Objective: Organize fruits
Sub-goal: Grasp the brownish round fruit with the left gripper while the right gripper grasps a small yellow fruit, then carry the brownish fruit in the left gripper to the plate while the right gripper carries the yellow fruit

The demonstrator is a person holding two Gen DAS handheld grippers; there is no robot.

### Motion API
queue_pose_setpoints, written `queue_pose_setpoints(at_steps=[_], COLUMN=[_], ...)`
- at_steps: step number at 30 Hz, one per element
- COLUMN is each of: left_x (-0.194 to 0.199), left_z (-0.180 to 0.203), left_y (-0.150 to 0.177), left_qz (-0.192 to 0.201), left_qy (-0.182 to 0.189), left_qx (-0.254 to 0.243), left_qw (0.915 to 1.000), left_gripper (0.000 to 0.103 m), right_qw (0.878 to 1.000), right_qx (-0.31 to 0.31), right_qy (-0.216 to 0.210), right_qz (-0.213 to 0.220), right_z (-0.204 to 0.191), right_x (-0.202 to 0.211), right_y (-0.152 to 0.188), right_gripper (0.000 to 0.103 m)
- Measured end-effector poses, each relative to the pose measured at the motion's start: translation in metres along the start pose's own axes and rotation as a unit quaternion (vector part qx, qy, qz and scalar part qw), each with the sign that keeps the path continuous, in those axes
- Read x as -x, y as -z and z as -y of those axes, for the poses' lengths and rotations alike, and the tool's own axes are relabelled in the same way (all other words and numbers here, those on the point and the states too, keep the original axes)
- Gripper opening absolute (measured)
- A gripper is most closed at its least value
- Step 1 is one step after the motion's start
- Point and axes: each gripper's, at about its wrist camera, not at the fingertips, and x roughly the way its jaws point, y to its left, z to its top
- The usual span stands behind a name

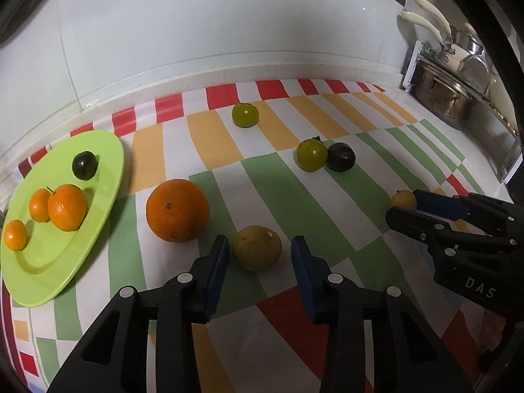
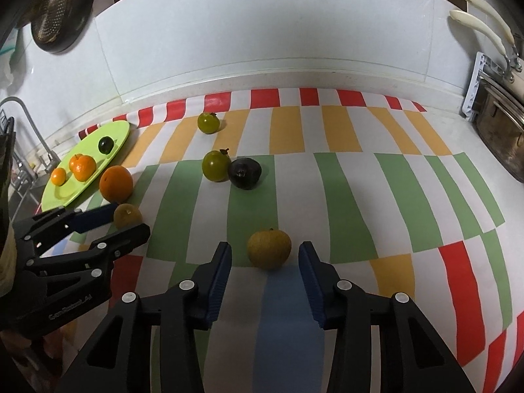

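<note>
A green plate (image 1: 39, 278) at the left holds three oranges (image 1: 67, 207) and a dark plum (image 1: 84, 165). A large orange (image 1: 177, 214) lies beside the plate. My left gripper (image 1: 259, 252) is open around a yellow-brown fruit (image 1: 257, 252) on the cloth. My right gripper (image 2: 265, 257) is open around another yellow-brown fruit (image 2: 269, 249); it also shows in the left wrist view (image 1: 403, 199). Two green fruits (image 1: 245, 115) (image 1: 311, 155) and a dark fruit (image 1: 341, 157) lie farther back.
A striped cloth (image 2: 344, 196) covers the counter. Steel pots (image 1: 442, 95) with cream handles stand at the back right. A white tiled wall (image 2: 262, 32) runs behind. A sink tap (image 2: 23, 111) and a hanging strainer (image 2: 54, 9) are at the left.
</note>
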Motion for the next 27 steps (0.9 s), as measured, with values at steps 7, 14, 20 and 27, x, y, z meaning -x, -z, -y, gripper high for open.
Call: queue_pose_setpoints(at_steps=[7,14,20,27], left_x=[-0.001,0.013,0.034,0.06], left_z=[-0.001,0.0,-0.002,-0.006], left_y=[-0.001,0.0,-0.001,-0.001], left_qz=[-0.002,0.003,0.019,0.043], left_qy=[0.007,0.018,0.016,0.01], left_qx=[0.002,0.01,0.015,0.023], left_qw=[1.0,0.9998,0.9996,0.9988], left_gripper=[0.029,0.029,0.029,0.029], right_qw=[1.0,1.0,1.0,0.998], right_qx=[0.001,0.012,0.017,0.031], right_qy=[-0.003,-0.011,-0.022,-0.036], right_qz=[-0.005,0.006,0.014,0.034], right_z=[0.0,-0.008,-0.016,-0.032], right_x=[-0.004,0.007,0.019,0.038], right_y=[-0.002,-0.003,-0.005,-0.011], right_gripper=[0.03,0.03,0.03,0.03])
